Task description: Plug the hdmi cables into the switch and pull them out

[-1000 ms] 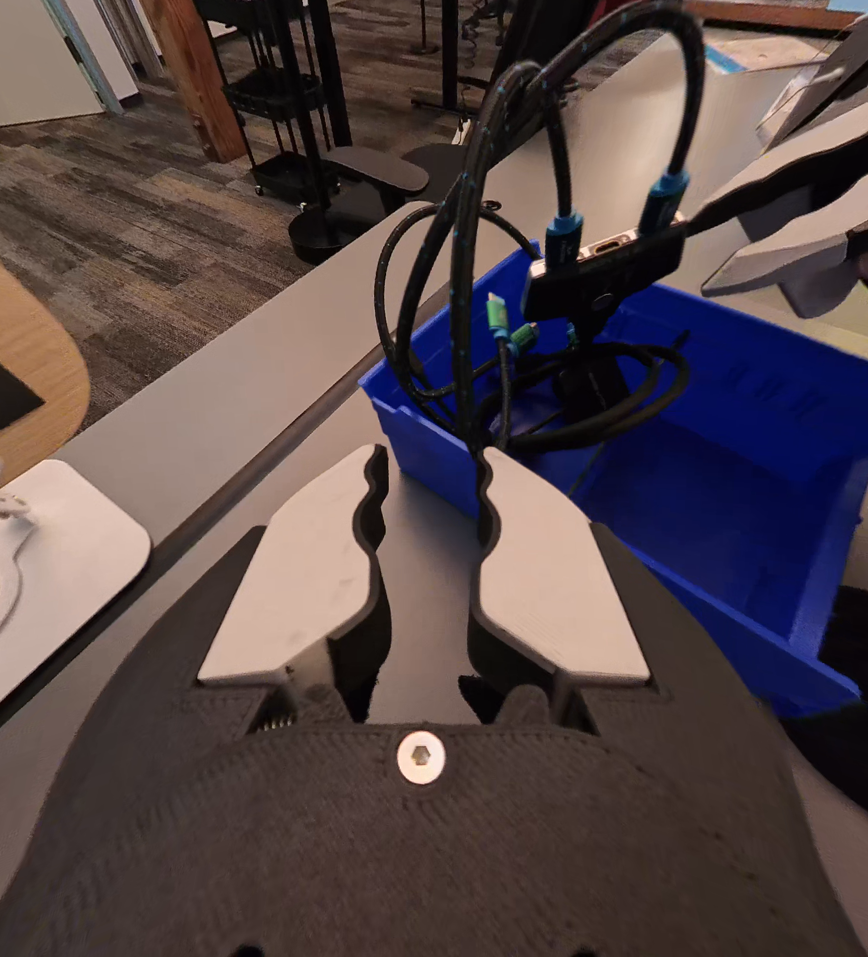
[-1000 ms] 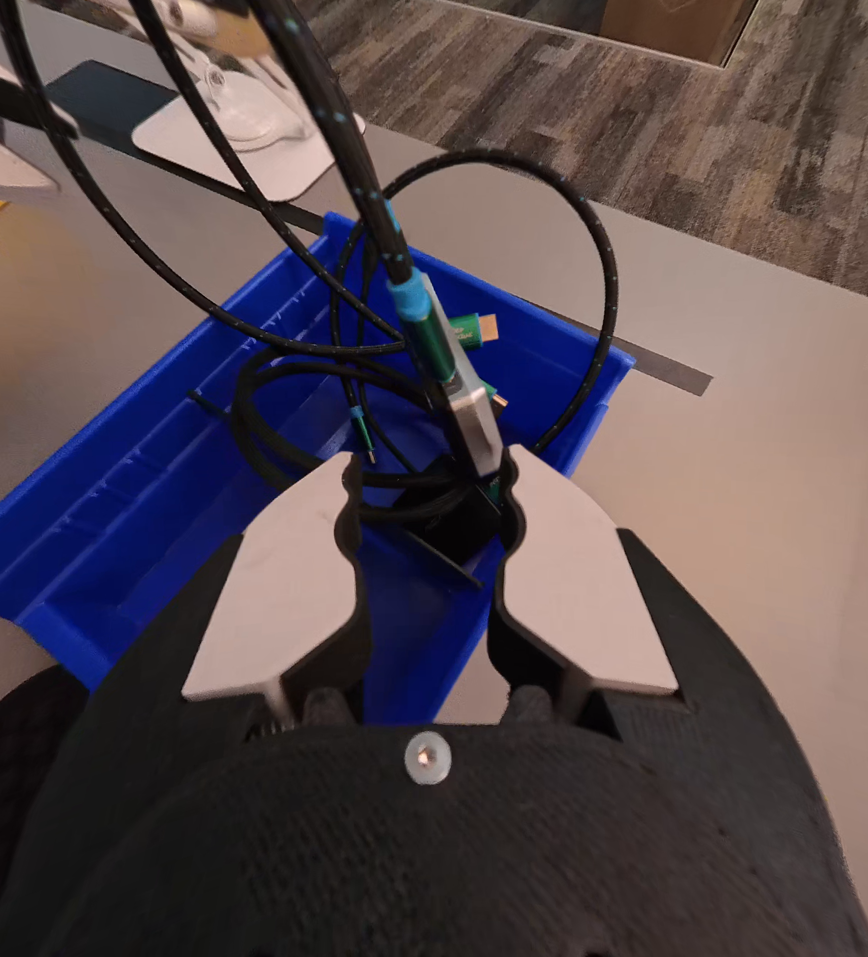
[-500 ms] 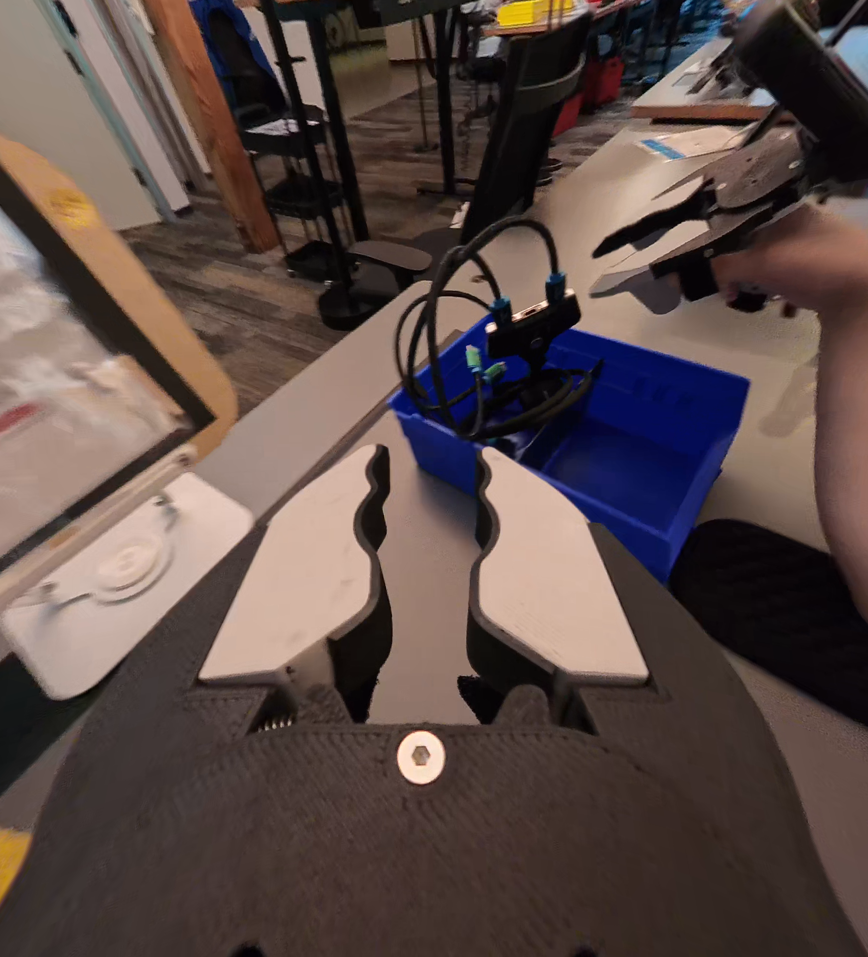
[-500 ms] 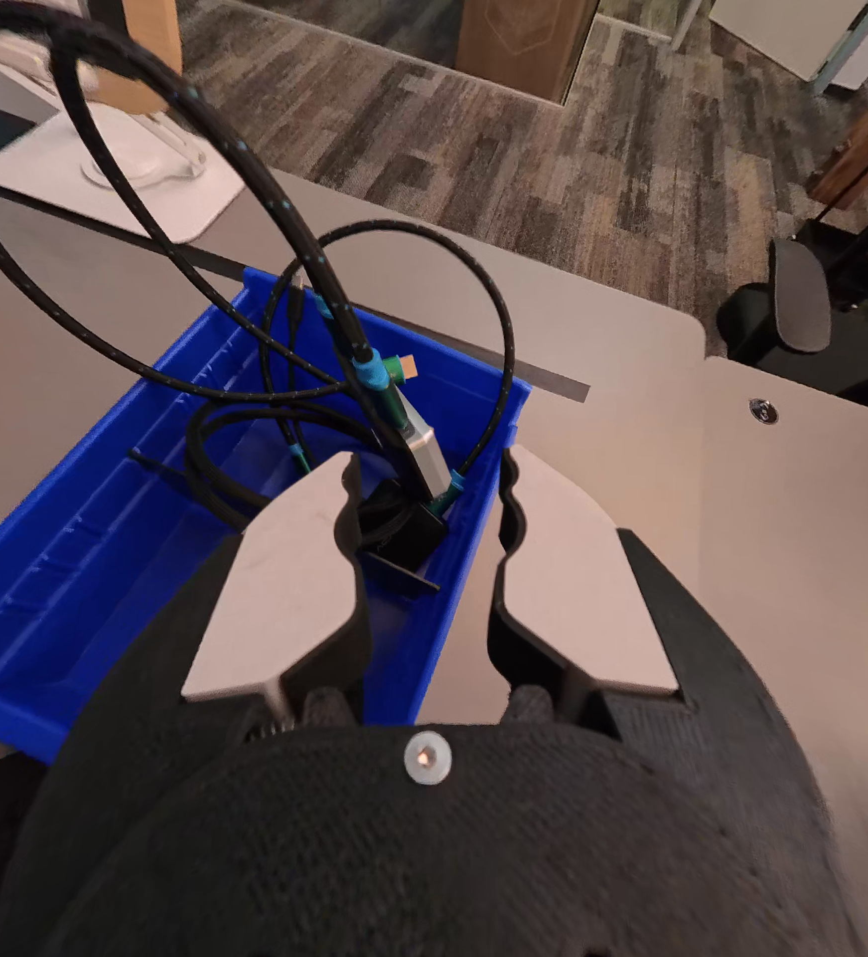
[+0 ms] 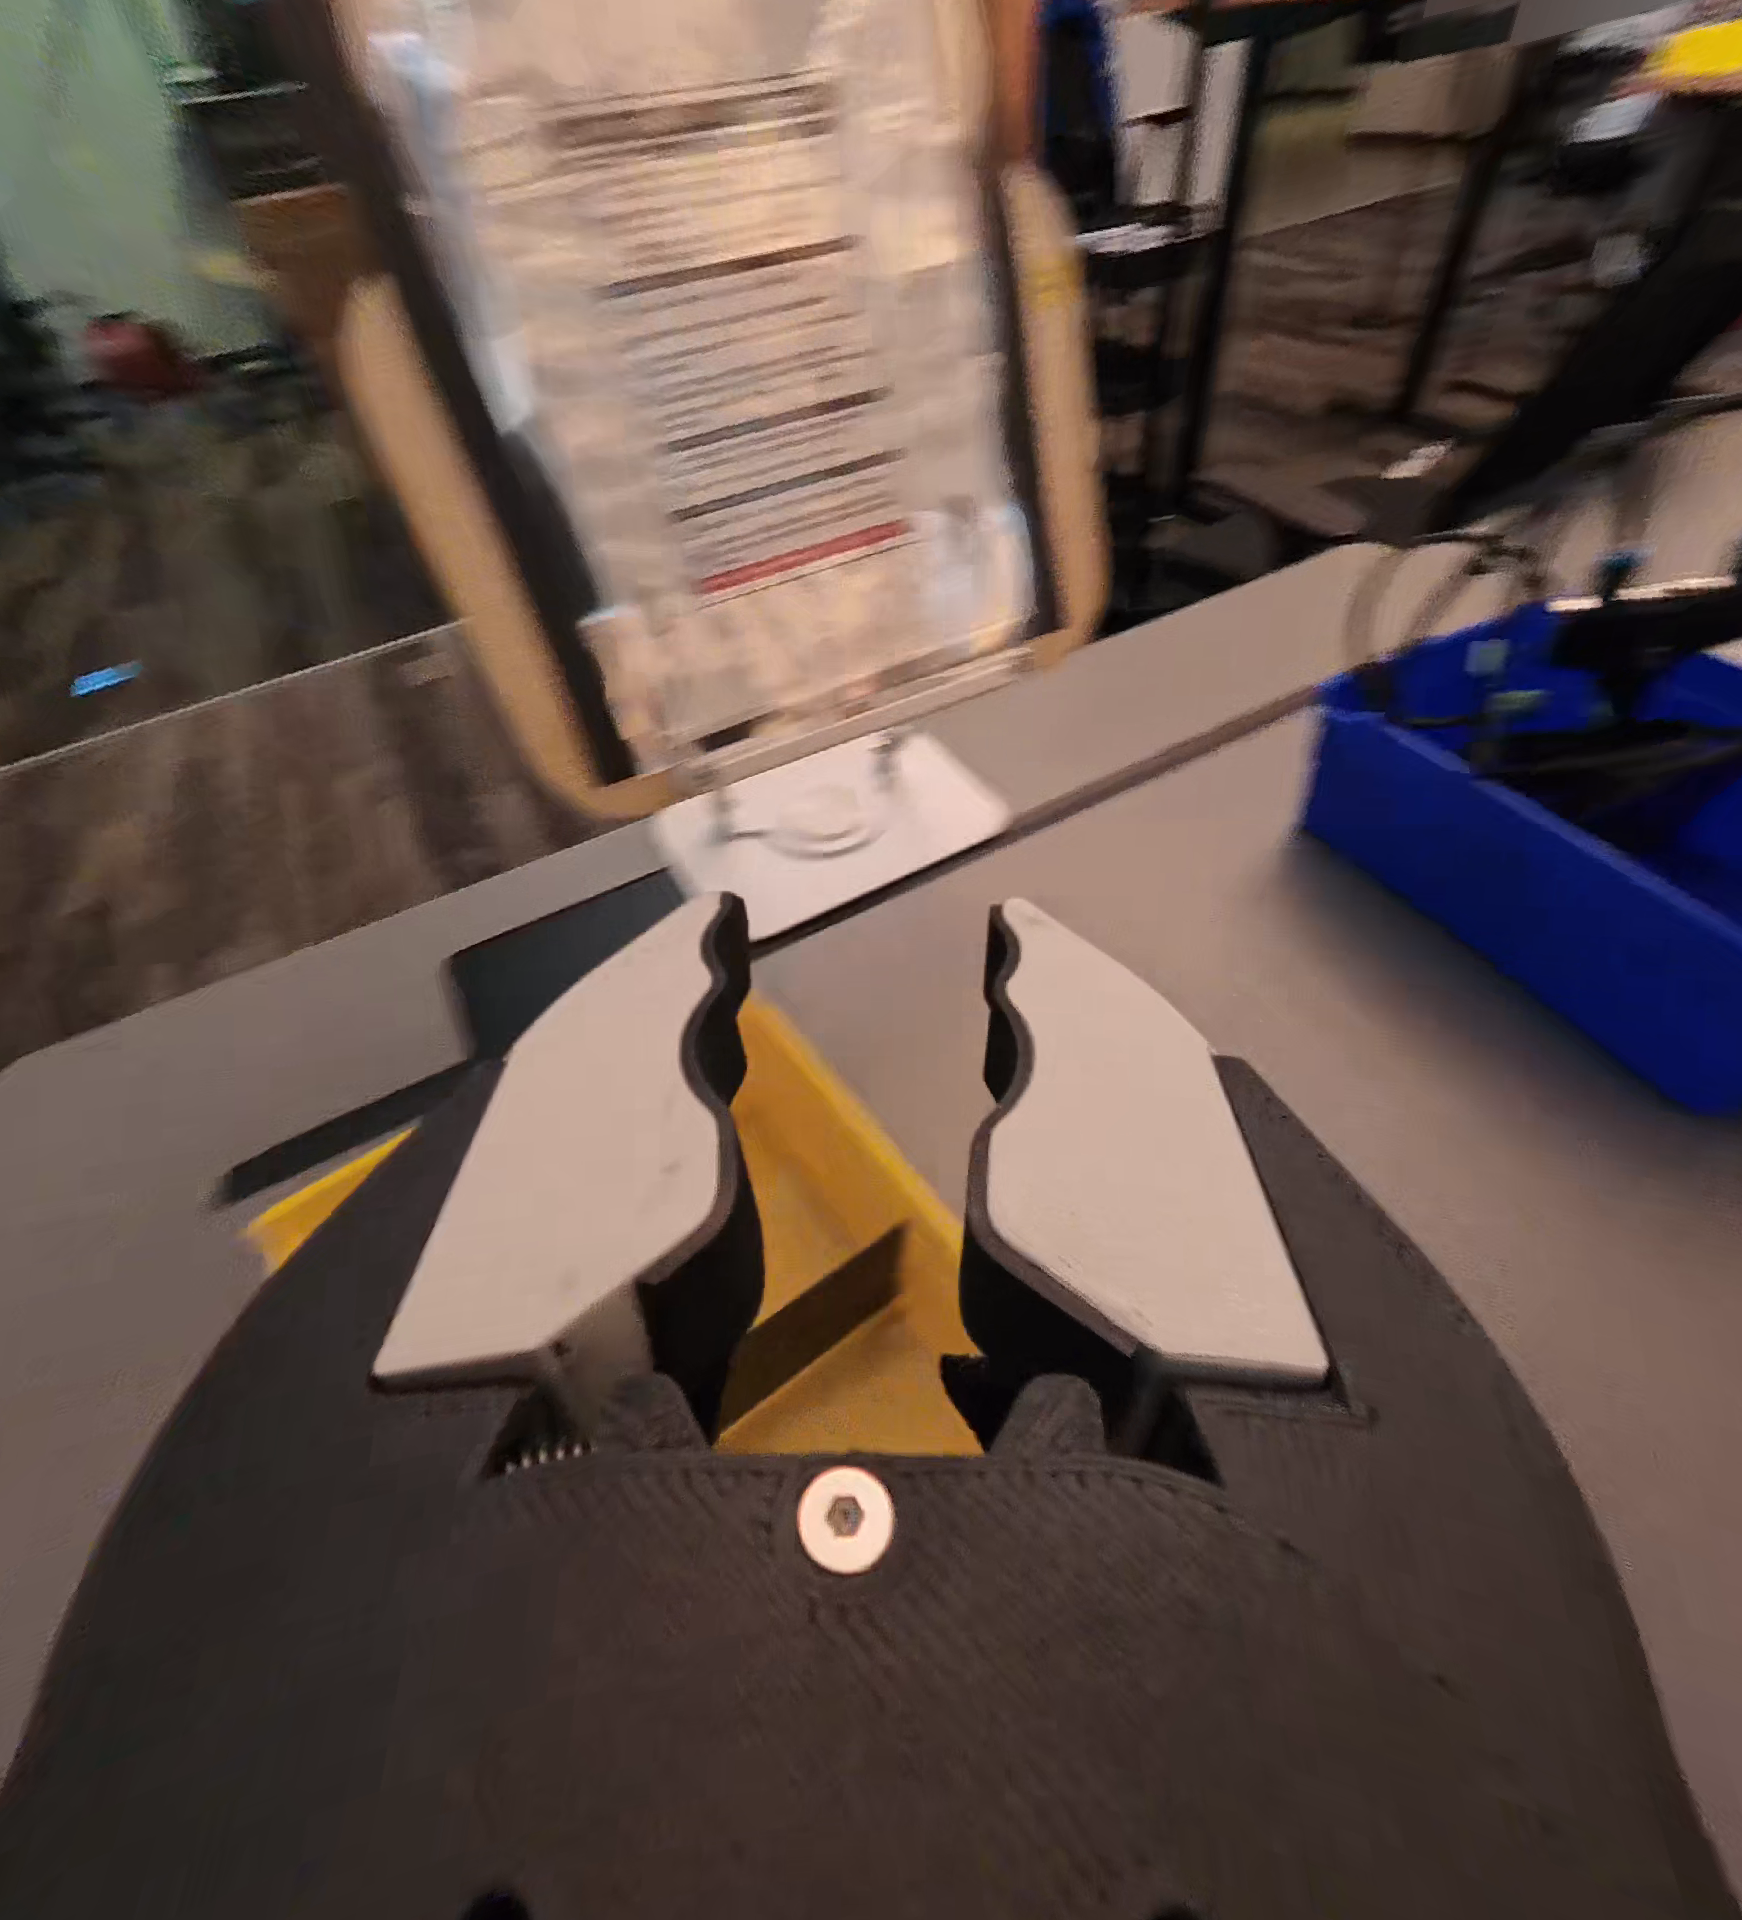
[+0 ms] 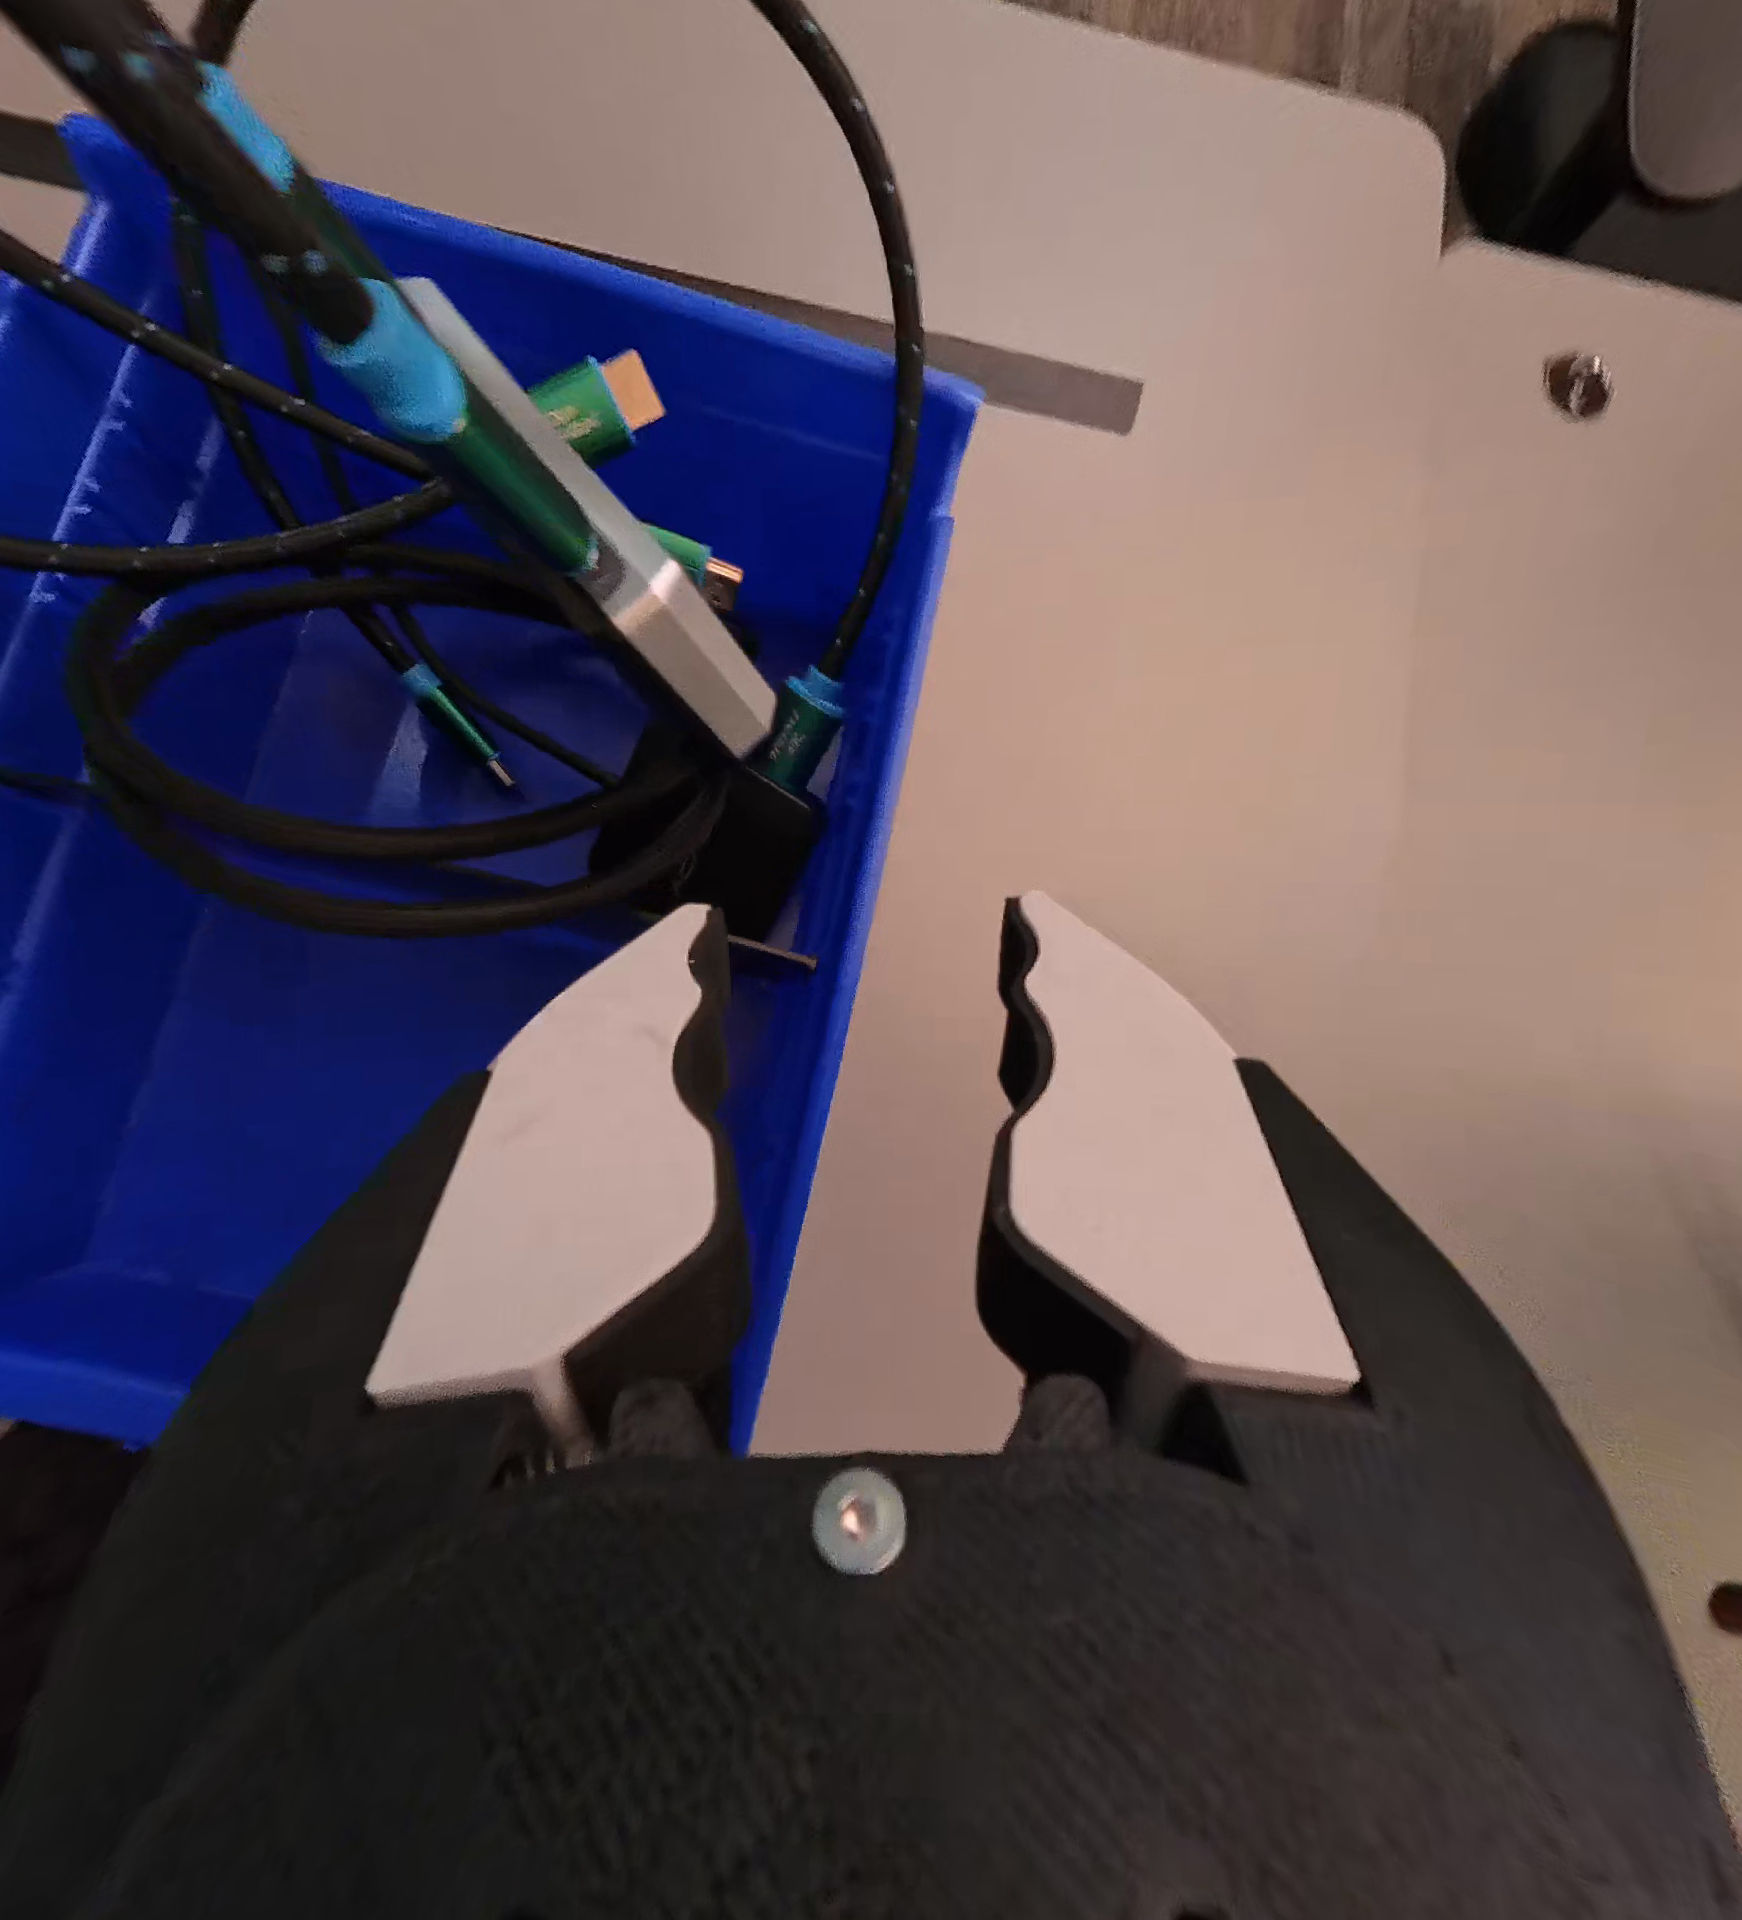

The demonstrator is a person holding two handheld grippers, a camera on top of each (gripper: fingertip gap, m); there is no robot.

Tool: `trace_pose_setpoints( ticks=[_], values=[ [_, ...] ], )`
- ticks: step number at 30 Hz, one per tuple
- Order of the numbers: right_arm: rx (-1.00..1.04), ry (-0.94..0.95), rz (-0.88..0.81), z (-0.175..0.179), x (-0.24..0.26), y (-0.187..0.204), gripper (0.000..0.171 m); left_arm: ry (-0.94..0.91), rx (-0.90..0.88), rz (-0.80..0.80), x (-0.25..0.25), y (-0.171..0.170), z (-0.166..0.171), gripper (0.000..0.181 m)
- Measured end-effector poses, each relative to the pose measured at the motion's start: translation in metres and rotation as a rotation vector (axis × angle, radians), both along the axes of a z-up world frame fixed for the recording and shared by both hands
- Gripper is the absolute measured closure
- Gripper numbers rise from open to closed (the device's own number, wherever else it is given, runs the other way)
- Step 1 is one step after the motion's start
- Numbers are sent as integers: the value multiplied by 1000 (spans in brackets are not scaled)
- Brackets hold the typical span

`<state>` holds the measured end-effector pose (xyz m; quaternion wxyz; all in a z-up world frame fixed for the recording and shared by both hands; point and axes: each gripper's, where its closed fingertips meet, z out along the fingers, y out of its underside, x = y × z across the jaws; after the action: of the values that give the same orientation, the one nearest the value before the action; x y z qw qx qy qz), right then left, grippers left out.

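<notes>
Since 0.5 s ago the left hand-held gripper (image 5: 862, 925) has swung away from the blue bin (image 5: 1573, 904), which now sits at right edge of left view, w/ a yellow tray (image 5: 825, 1174) showing under the fingers. Jaws spread, nothing between. Right hand-held gripper (image 6: 856, 920) has shifted too: the bin's wall now runs up past its left finger, the bare grey surface (image 6: 1314, 675) showing in the gap. Jaws also spread, empty.

Only the right view shows detail: silver switch (image 6: 638, 582) propped at a tilt in the bin's far corner, upper left of frame, a green-plug hdmi cable (image 6: 893, 343) looping to its lower end, another plugged along its side, loose green plugs behind.

Only the left view, blurred, shows a framed stand (image 5: 794, 416) on a white base at top centre; the switch is barely legible there.
</notes>
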<state>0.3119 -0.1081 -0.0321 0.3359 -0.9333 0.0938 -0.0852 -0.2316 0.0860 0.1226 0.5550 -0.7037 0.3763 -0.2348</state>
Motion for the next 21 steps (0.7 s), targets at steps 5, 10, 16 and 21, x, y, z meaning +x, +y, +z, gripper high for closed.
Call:
trace_pose_setpoints(
  ticks=[5,10,16,21],
  values=[
    [-18,51,-110,-1,4,-11,112,236,-177,465,-134,49,-47,116],
    [-66,138,-132,-16,1,-33,109,217,-453,518,-189,62,-95,123],
    [-129,220,-119,-39,-4,-38,109,349,-697,491,-199,56,-159,123],
    [-211,297,-74,-67,-14,-29,116,396,-846,477,-199,51,-191,131]
  ],
)
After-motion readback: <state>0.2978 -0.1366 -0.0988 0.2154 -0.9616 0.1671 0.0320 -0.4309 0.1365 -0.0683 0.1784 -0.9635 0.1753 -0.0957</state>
